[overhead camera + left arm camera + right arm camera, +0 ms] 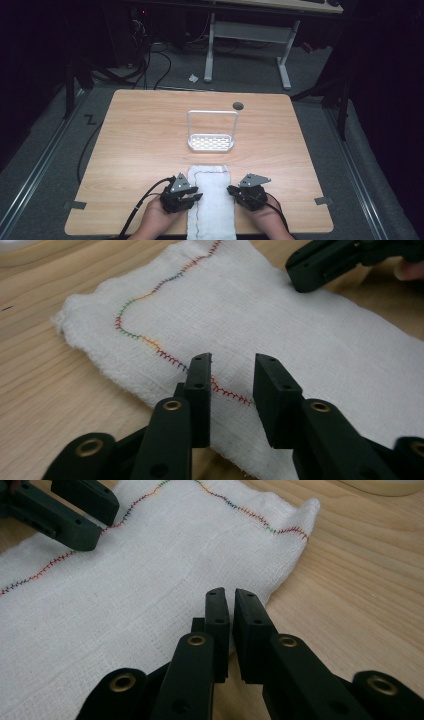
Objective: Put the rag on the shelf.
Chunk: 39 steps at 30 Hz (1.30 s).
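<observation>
The left gripper sat at the left edge of the one white cloth, its jaws apart over the stitched hem and holding nothing. The cloth lay flat between the two grippers, one end hanging over the near table edge. At its right edge, the right gripper had its jaws nearly together, a thin gap left; whether fabric was caught between them I cannot tell. Beyond both stood one white rack, well apart. A likely risk: uneven pulls would bunch the loose weave, or a jaw would catch only a thread and slip.
</observation>
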{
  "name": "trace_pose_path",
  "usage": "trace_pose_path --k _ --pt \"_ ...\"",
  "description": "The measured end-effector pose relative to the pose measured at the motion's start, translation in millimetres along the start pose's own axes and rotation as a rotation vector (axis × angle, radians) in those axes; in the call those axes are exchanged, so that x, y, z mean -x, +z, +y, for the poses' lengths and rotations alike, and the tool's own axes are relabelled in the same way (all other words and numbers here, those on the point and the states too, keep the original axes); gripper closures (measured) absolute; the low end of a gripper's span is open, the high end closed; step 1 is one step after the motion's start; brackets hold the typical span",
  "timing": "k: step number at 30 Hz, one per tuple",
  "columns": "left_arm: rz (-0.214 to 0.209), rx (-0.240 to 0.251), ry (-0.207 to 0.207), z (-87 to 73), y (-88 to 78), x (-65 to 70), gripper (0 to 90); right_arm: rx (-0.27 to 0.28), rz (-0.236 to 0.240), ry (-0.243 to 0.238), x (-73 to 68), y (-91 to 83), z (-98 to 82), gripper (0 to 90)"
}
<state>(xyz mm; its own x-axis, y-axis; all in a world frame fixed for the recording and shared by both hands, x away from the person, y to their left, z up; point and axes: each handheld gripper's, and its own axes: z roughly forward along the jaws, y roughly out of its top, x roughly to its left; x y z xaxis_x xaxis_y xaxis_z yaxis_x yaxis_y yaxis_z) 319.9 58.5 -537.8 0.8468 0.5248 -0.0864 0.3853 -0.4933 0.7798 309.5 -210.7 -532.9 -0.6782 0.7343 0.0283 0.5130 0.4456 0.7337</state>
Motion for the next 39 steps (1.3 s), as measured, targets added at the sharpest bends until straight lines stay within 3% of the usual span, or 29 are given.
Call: trace_pose_path --k 6,7,11,14,16,19,22,26,30,33,36,39 --pt "0.013 0.015 -0.036 -1.6 -5.4 -3.7 62.2 -0.004 0.008 -0.003 -0.3 -0.9 -0.6 84.7" --pt "0.038 0.034 -0.069 -3.3 -10.8 -10.7 60.0 0.0 0.013 0.0 0.2 -0.9 -1.0 84.3" --pt "0.099 0.066 -0.13 -5.8 -20.1 -31.2 58.1 0.002 0.019 0.0 1.0 -0.7 -1.1 84.0" --pt "0.112 0.092 -0.219 -4.3 -18.1 -46.9 54.4 0.003 0.021 -0.004 0.7 0.1 -0.6 83.9" --pt "0.128 0.089 -0.243 0.0 -11.6 -53.8 51.3 0.004 0.026 -0.007 1.1 0.6 -0.3 83.9" --pt "0.142 0.071 -0.22 10.2 2.3 -56.7 46.1 0.006 0.033 -0.006 2.1 0.4 -0.8 83.3" --pt "0.154 0.043 -0.224 17.4 15.8 -58.9 46.8 0.007 0.034 -0.008 1.7 0.3 -1.1 82.6" --pt "0.178 0.025 -0.19 23.1 23.0 -53.2 58.9 0.008 0.036 -0.013 1.9 0.3 -1.3 82.0" --pt "0.161 0.023 -0.181 24.5 26.0 -47.4 70.2 0.01 0.045 -0.01 2.8 0.5 -1.3 80.9" --pt "0.144 0.018 -0.172 24.7 26.8 -46.2 78.7 0.01 0.063 -0.002 3.6 0.0 0.1 74.5" --pt "0.134 0.019 -0.179 24.5 26.6 -47.1 81.0 0.045 0.032 0.013 6.1 -2.6 7.3 67.1" --pt "0.128 0.021 -0.187 24.3 26.6 -47.7 81.7 0.086 -0.033 0.041 11.5 -0.7 21.3 61.8"
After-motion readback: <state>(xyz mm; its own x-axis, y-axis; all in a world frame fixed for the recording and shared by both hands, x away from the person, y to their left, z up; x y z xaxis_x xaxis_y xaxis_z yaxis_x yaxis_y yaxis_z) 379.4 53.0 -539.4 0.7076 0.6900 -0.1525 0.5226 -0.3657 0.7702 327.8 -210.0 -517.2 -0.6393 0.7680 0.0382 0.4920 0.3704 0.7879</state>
